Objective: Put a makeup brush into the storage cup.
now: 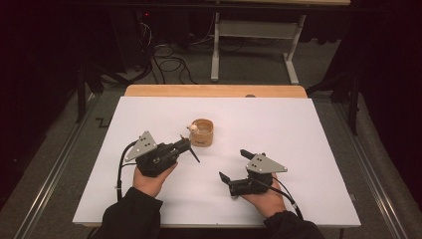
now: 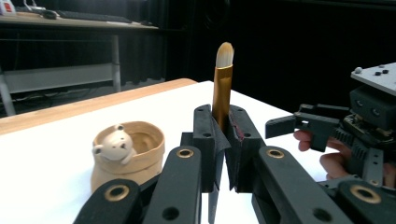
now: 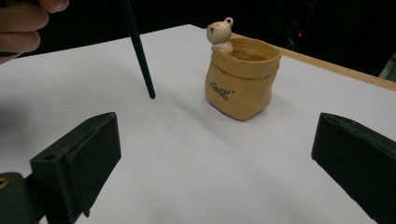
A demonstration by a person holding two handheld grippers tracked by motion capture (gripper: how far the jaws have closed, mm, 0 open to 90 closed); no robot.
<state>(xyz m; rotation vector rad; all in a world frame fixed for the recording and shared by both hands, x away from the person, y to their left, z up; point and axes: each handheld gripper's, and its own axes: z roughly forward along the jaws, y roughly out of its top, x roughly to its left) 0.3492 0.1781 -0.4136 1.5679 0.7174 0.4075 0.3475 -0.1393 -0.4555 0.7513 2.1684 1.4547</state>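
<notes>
A tan sack-shaped cup (image 1: 202, 132) with a small bear (image 1: 192, 128) on its rim stands mid-table. My left gripper (image 1: 185, 145) is just left of it, shut on a brush (image 1: 194, 155). In the left gripper view the brush (image 2: 222, 88) stands up between the jaws, gold ferrule and pale bristles on top, with the cup (image 2: 140, 149) at lower left. My right gripper (image 1: 235, 164) rests open and empty, nearer and to the right of the cup. The right gripper view shows the cup (image 3: 240, 81) ahead and the brush's dark handle (image 3: 140, 56) pointing down just above the sheet.
A white sheet (image 1: 298, 149) covers the table, with a wooden strip (image 1: 214, 91) along its far edge. Beyond it, a desk frame (image 1: 254, 30) and cables (image 1: 169, 62) sit on the floor. The other hand's fingers (image 3: 18, 23) appear at the top left of the right gripper view.
</notes>
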